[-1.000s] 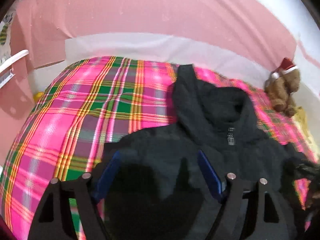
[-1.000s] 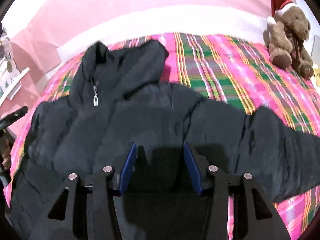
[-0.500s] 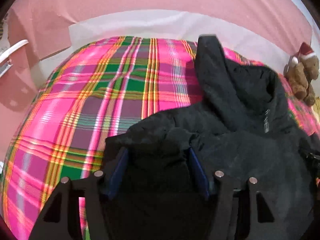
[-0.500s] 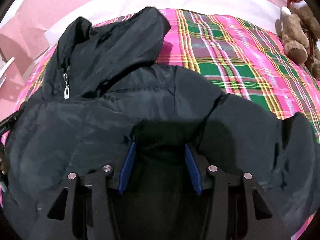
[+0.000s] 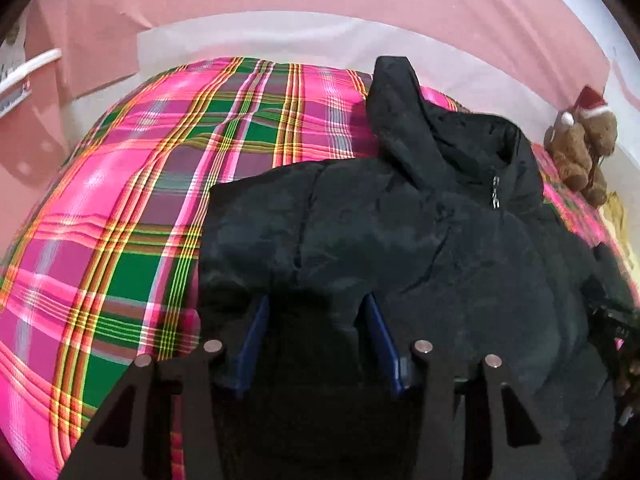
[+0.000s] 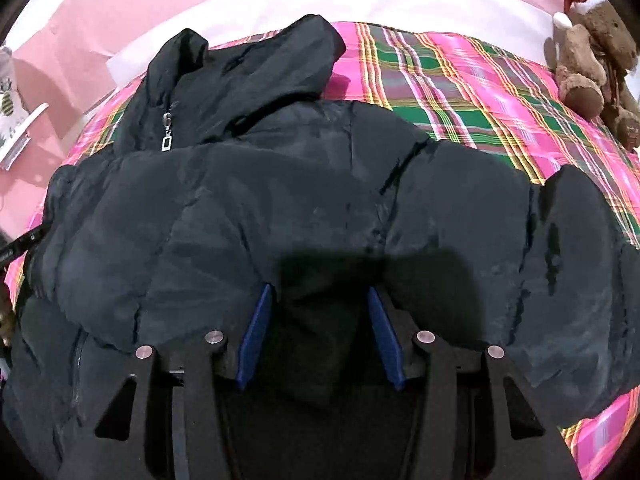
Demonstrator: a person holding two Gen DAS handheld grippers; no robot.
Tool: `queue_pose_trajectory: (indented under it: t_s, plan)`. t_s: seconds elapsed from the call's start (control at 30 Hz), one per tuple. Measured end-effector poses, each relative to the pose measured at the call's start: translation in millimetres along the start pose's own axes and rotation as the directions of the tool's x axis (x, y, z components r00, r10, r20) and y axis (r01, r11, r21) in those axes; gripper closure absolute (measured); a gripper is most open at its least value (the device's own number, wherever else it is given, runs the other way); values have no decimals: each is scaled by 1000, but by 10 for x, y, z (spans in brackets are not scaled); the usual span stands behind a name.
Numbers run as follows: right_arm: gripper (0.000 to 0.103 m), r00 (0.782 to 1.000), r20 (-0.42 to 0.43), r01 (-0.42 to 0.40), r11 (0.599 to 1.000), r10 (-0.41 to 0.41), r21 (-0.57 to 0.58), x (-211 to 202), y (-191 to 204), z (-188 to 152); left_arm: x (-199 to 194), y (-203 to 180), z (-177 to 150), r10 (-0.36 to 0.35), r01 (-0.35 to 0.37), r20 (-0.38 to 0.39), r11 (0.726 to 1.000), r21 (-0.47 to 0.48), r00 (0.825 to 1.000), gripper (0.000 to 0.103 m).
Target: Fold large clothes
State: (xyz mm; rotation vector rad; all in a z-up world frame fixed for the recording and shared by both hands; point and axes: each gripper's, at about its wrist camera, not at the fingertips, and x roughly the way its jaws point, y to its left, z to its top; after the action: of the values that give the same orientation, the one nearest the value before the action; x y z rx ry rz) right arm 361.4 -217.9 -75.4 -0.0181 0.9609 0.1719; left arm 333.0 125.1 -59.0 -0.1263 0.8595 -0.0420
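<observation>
Left wrist – left gripper (image 5: 316,312) spread over jacket (image 5: 400,240).

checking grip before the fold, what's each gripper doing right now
Left gripper: fingers apart with black jacket fabric between them; grip cannot be told.
Right gripper: the same, jacket fabric between its fingers; cannot be told.

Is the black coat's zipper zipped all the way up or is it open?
Zipped up, as far as shows. The zipper pull hangs high at the collar of the black jacket, and the front looks closed. The lower zipper is hidden.
</observation>
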Motion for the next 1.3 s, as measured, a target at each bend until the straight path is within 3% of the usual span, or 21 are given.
queue_pose_trajectory:
  t_s: [0.17, 0.3, 0.47, 0.6, 0.77, 1.03, 1.3]
  plan:
    - [53, 1000, -9, 6, 1000, -5, 21, -76, -12, -12, -162, -54, 9, 31, -31, -2, 1000, -6, 1000, 51]
    - [53, 997, 60, 58, 998, -59, 19, -563, 11, -142, -605, -251, -88, 19, -20, 31, 999, 25, 999, 51]
    - [53, 987, 151, 49, 997, -58, 59, -1244, 46, -498, -1194, -520, -356, -52, 52, 56, 999, 7, 997, 51]
    - [52, 982, 183, 17, 994, -37, 106, -1633, 31, -817, -1621, -752, -659, -72, 72, 90, 997, 7, 993, 43]
    - [49, 978, 205, 1, 991, -29, 137, -2013, 60, -1253, -1969, -977, -995, -114, 113, 93, 993, 13, 989, 42]
    - [48, 972, 231, 10, 989, -45, 151, -2328, 38, -1642, -2279, -1232, -1253, -139, 136, 100, 990, 39, 985, 40]
    - [48, 970, 236, 9, 979, -58, 203, -2436, -211, -1744, -2371, -1434, -1247, -153, 145, 115, 987, 74, 981, 36]
